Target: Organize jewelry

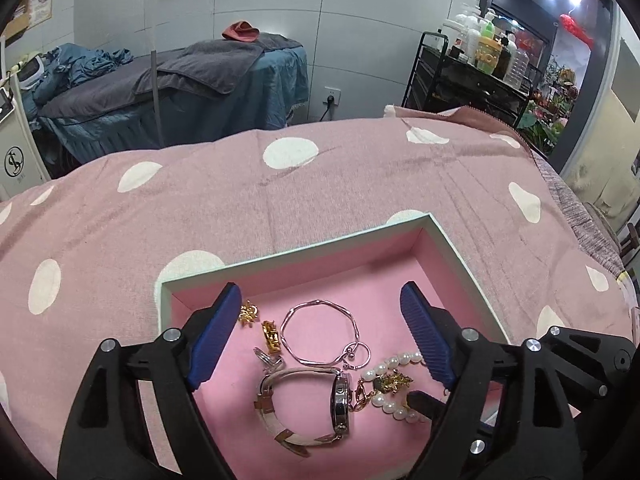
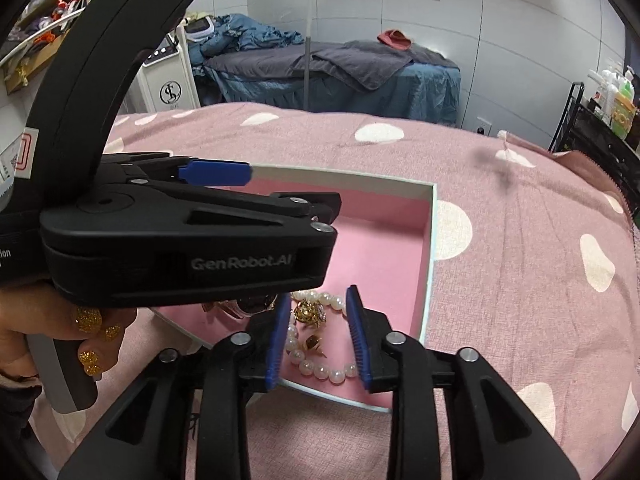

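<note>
Your left gripper [image 1: 320, 324] hangs over the pink-lined box [image 1: 288, 258] on the spotted pink bedcover [image 1: 240, 200], its jaws spread wide with nothing pressed between them. Below it, from left to right, lie a small gold charm [image 1: 249, 313], a gold ring [image 1: 272, 337], a little silver ring [image 1: 269, 358], a silver bangle [image 1: 320, 330], a watch with a pale strap [image 1: 308, 408], and a pearl bracelet [image 1: 394, 384] with a gold ornament [image 1: 390, 382] on it. Your right gripper [image 2: 318, 336] sits at the box's near right corner, jaws part-way apart, straddling the pearl bracelet [image 2: 320, 368] without pressing it. Your hand [image 2: 48, 332] holds the left tool's handle at the left of that view.
</note>
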`<state>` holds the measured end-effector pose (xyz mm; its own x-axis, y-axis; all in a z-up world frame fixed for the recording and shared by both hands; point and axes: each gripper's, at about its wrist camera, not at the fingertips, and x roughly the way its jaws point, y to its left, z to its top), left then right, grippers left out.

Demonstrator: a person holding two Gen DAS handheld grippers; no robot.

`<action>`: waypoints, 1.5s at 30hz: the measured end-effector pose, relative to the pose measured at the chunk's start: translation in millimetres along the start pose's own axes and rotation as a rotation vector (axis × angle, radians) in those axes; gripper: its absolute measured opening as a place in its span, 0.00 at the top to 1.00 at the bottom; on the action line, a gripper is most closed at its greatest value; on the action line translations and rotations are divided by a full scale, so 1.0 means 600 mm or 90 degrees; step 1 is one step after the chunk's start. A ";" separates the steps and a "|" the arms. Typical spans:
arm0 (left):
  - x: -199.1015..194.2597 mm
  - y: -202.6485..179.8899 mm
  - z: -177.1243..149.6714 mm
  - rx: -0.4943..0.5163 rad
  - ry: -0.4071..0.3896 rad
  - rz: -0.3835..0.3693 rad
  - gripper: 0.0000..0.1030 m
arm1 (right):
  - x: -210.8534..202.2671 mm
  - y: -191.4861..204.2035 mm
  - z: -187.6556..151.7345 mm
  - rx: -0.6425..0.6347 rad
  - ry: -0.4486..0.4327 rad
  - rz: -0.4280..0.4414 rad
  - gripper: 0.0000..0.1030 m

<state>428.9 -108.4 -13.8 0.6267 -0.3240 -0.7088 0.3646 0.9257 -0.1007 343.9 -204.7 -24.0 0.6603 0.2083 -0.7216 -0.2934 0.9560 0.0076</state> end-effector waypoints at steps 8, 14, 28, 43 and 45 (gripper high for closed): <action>-0.089 0.035 -0.025 -0.051 -0.098 0.057 0.08 | -0.057 0.010 -0.014 -0.011 -0.070 -0.036 0.28; -0.159 0.051 -0.067 -0.075 -0.162 0.077 0.06 | -0.101 0.006 -0.033 0.021 -0.110 -0.039 0.08; -0.295 0.020 -0.219 -0.069 -0.214 0.079 0.06 | -0.207 0.056 -0.128 -0.008 -0.166 -0.052 0.06; -0.421 -0.044 -0.406 -0.075 -0.247 0.154 0.06 | -0.326 0.101 -0.253 0.012 -0.242 -0.052 0.06; -0.435 -0.058 -0.428 -0.073 -0.252 0.166 0.06 | -0.337 0.107 -0.269 0.012 -0.243 -0.057 0.06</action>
<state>75.7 -6.1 -4.7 0.9092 -0.1077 -0.4022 0.0968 0.9942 -0.0474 80.0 -219.0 10.9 0.8934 0.1827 -0.4105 -0.2125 0.9768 -0.0277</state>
